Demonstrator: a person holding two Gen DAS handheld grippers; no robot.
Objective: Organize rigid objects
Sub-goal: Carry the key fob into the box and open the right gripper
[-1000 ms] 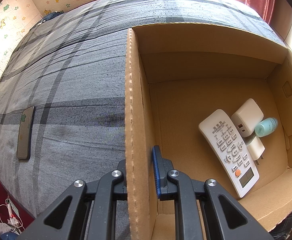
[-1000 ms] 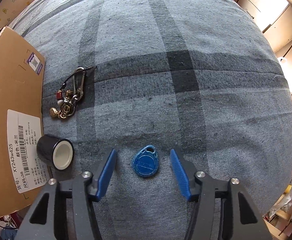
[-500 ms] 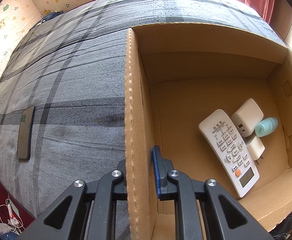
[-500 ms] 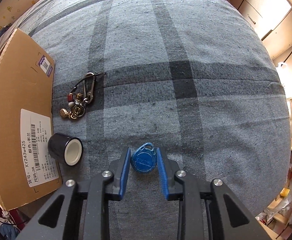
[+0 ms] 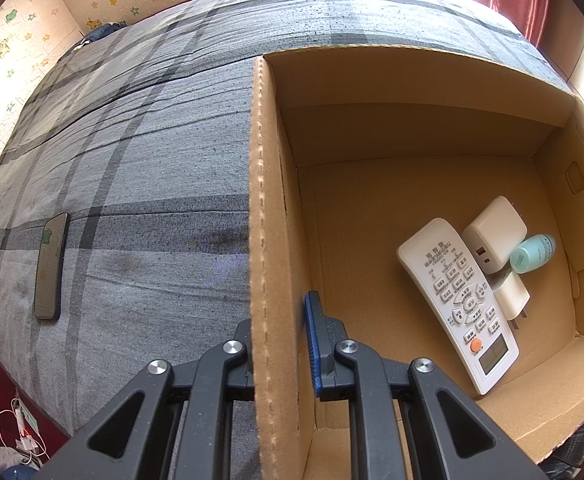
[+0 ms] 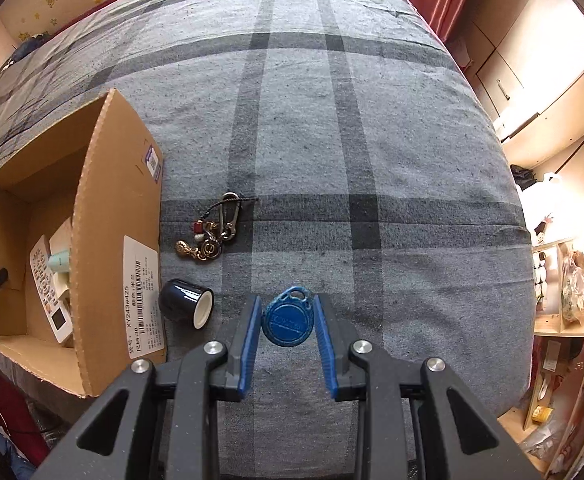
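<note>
My right gripper is shut on a round blue key fob and holds it up above the grey plaid bedspread. Left of it lie a dark cup with a white inside on its side and a bunch of keys with charms. My left gripper is shut on the left wall of the open cardboard box. Inside the box lie a white remote control, two white chargers and a small teal bottle. The same box shows at the left of the right wrist view.
A black phone lies on the bedspread left of the box, near the bed's edge. Red curtains and wooden cupboards stand beyond the bed on the right. A shelf with jars is beside the bed's right edge.
My right gripper closed on the blue key fob and lifted it off the bedspread; the bed now looks farther below. The left gripper and the box have not moved.
</note>
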